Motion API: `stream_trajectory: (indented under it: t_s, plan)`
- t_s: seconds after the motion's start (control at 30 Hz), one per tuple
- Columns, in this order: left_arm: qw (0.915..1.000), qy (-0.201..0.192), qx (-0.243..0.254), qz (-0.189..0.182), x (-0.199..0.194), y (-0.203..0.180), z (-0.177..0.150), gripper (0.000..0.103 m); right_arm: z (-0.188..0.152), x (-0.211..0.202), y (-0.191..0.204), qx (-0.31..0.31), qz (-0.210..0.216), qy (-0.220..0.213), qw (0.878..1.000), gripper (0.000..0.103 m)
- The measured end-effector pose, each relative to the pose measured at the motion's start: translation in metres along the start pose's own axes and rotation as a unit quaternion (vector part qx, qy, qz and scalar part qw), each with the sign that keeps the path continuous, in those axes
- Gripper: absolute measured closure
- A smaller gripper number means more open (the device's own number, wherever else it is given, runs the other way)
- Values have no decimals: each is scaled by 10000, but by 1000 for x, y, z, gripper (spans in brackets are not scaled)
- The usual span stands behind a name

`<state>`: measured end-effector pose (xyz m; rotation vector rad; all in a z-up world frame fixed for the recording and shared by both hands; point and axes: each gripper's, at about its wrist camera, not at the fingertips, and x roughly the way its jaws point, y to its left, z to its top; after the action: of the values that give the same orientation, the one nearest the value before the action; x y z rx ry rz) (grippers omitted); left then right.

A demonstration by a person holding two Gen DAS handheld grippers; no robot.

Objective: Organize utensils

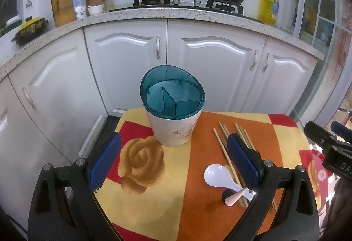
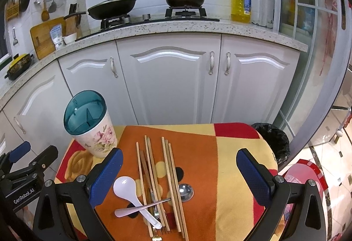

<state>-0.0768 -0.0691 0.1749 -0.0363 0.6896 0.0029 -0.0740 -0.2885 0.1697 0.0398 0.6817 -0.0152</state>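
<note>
The utensil holder [image 2: 91,124] is standing empty at about ten o'clock on the worktop [image 2: 231,153], its teal compartments holding nothing. The chopsticks [image 2: 154,170], the white spoon [image 2: 125,186], a pink-handled spoon [image 2: 129,212], a metal spoon [image 2: 186,191] and a fork [image 2: 155,234] are all lying in a loose pile at about six o'clock, well apart from it. So I judge that nothing is sorted yet. The left gripper [image 1: 173,159] and the right gripper [image 2: 179,177] are both hovering with jaws released, grasping nothing.

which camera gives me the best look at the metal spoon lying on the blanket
The right wrist view. There the metal spoon shows its round bowl just right of the chopsticks, its handle running left under them. In the left wrist view the left gripper's right finger covers that spot; only a small glint shows.
</note>
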Motion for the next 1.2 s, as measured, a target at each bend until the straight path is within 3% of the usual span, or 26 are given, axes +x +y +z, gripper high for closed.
stream_trajectory:
  t_s: [0.37, 0.93, 1.1, 1.17, 1.2]
  plan:
    - [10000, 75, -53, -13, 4, 1, -3, 6, -1, 7, 0, -122, -77, 221, 9997, 0]
    - [9993, 322, -106, -157, 18, 6, -9, 6, -9, 19, -4, -19, 139, 385, 9992, 0]
    - [9948, 785, -353, -549, 36, 14, -17, 6, -17, 32, -8, -16, 340, 547, 9979, 0]
    - [9907, 994, -500, -780, 46, 17, -23, 9, -21, 40, -11, -44, 433, 632, 9971, 0]
    - [9892, 1064, -531, -856, 49, 17, -25, 16, -23, 44, -13, -45, 499, 691, 9964, 1]
